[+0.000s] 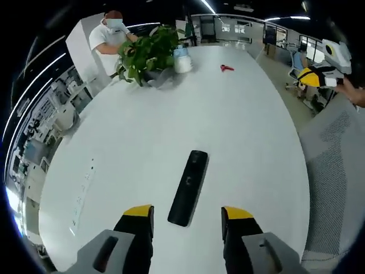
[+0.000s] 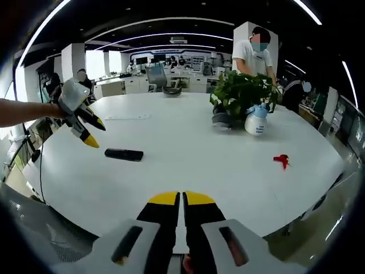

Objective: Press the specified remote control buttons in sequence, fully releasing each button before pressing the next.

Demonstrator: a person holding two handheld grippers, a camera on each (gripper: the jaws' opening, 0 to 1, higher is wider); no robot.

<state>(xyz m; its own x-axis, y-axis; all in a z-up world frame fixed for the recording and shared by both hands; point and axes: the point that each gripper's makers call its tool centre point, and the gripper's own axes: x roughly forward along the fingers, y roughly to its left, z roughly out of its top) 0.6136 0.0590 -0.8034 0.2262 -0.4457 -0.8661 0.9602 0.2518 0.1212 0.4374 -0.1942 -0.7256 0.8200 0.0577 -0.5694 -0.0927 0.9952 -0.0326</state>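
Observation:
A black remote control (image 1: pixel 189 187) lies flat on the white table (image 1: pixel 171 120), just beyond and between my left gripper's (image 1: pixel 188 216) yellow-tipped jaws, which stand wide apart with nothing between them. From the right gripper view the same remote (image 2: pixel 124 154) rests at the table's left side, under the left gripper (image 2: pixel 81 123) held in a person's hand. My right gripper (image 2: pixel 182 198) hovers off the table's near edge with its jaws pressed together on nothing. It also appears at the far right of the left gripper view as the right gripper (image 1: pixel 322 73).
A potted green plant (image 2: pixel 239 94) and a white spray bottle (image 2: pixel 256 123) stand on the table. A small red object (image 2: pixel 280 160) lies nearby. A person in a white shirt (image 2: pixel 252 54) stands behind the plant. A white strip (image 1: pixel 81 194) lies at the table's left. A grey mesh chair (image 1: pixel 336 165) is nearby.

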